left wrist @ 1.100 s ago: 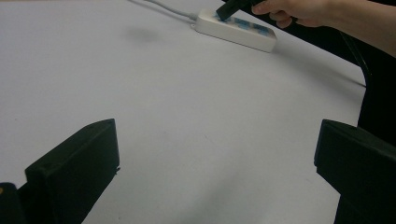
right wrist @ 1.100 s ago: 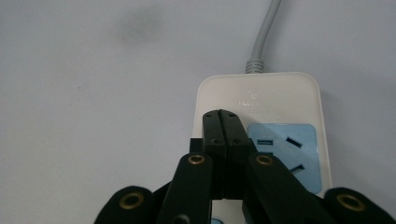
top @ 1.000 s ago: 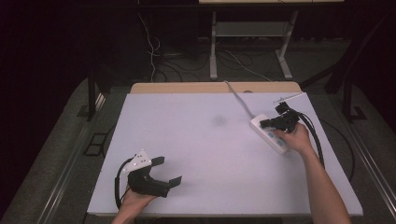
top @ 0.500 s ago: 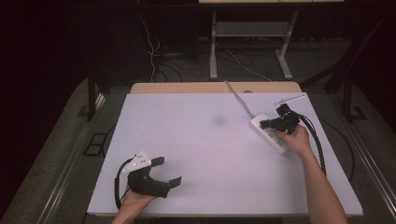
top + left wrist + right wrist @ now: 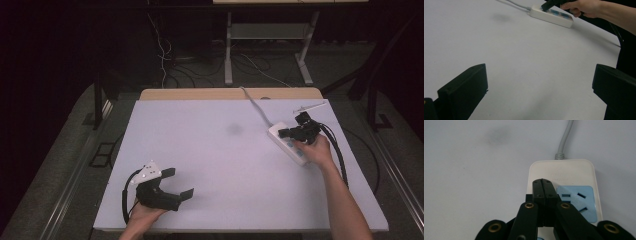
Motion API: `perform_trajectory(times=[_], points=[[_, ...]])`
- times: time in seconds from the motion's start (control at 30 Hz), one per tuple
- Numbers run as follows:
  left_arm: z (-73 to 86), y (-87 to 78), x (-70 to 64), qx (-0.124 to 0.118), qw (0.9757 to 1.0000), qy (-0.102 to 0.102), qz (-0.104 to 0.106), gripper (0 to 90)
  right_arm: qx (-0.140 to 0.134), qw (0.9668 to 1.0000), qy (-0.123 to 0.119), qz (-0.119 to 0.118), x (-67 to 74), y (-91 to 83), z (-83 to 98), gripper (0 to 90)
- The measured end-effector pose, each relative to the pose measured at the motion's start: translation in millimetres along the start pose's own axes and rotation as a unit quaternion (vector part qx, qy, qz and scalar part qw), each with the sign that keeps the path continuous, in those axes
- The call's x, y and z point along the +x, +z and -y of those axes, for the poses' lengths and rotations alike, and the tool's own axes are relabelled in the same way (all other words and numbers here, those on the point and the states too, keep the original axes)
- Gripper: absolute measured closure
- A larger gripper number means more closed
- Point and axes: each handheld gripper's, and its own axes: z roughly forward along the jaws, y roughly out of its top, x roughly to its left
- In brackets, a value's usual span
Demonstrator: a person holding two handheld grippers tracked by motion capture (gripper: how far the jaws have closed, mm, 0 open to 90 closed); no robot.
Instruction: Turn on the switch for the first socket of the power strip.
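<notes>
On my left, the left gripper (image 5: 175, 184) rests near the front edge of the white table (image 5: 210, 165), its jaws spread wide with nothing but bare tabletop between them. In the left gripper view the two black jaws are cut off by the bottom and right edges, so I cannot see their full length. The hand under that gripper is partly cut off by the bottom of the high view.

Moving right, a faint grey smudge (image 5: 234, 129) marks the table's middle; I cannot make out what it is.

Farther right lies the white power strip (image 5: 287, 145), angled on the table's right side, its grey cord (image 5: 252, 102) running off toward the far edge. The right gripper (image 5: 285, 133) sits over the strip's cord end, jaws pressed fully together and holding nothing. In the right gripper view the closed tips (image 5: 542, 183) lie over the strip's (image 5: 541, 173) white top, just beside a blue socket (image 5: 579, 202); whether they touch the surface I cannot tell. The gripper hides the strip's near part, and my right hand (image 5: 315, 150) covers more of it from above.
</notes>
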Motion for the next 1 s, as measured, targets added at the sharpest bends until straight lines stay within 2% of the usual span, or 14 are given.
perform_trajectory(times=[0.13,0.27,0.6,0.7,1.0], points=[[0.1,1.0,-0.1,0.003,1.0,0.0,0.001,0.0,0.004,0.9999,0.006,0.01,3.0,0.1,-1.4,90.0],[0.0,1.1,-0.3,0.004,1.0,0.001,0.001,0.0,0.004,0.9998,0.018,0.004,1.0,0.0,-1.5,90.0],[0.1,-0.3,3.3,0.002,1.0,-0.001,-0.003,0.0,0.006,0.9993,0.032,0.016,3.2,-1.6,-2.9,90.0],[-0.1,0.6,3.2,0.003,1.0,-0.003,-0.002,0.0,-0.002,0.999,0.041,0.014,5.1,-2.2,-3.5,90.0],[-0.4,0.0,3.0,0.001,1.0,-0.002,-0.002,0.0,-0.027,0.999,0.035,0.011,16.0,-15.2,-16.0,90.0]])
